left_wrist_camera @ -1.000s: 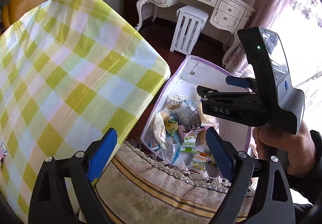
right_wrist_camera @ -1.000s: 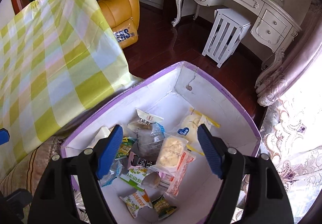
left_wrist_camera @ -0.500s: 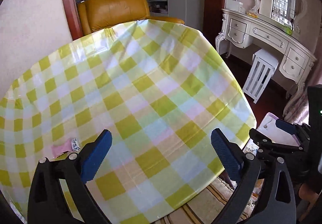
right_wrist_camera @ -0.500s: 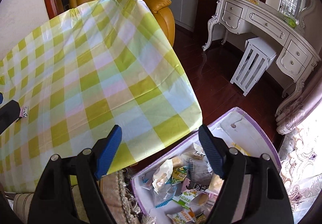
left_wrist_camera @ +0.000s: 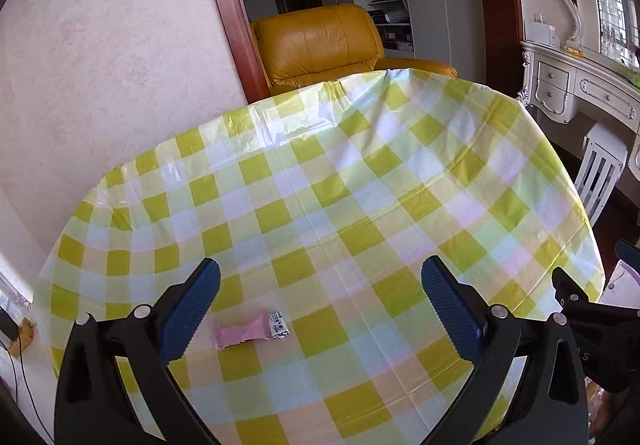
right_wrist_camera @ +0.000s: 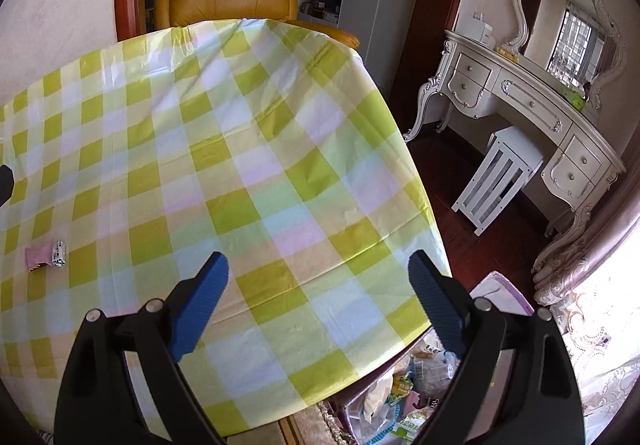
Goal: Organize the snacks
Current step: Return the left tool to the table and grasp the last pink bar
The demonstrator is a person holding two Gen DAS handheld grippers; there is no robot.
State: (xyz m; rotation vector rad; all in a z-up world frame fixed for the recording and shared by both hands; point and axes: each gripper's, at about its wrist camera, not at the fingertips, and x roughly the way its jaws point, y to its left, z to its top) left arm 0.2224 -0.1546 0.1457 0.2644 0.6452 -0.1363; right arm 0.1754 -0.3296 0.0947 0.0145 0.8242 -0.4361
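Both grippers over the checked table, one pink snack left on it

Left wrist view: the left gripper had its jaws wide with nothing gripped, and the pink snack packet lay on the tablecloth at about 7 o'clock. Right wrist view: the right gripper was opening its jaws, empty; the packet was at 9 o'clock, and the purple-rimmed snack box at 5 o'clock.

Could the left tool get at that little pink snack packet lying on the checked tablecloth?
Probably yes. The pink snack packet lies alone on the tablecloth, just ahead of the left tool and nearer its left finger. The tool is wide open and empty, and nothing lies between them.
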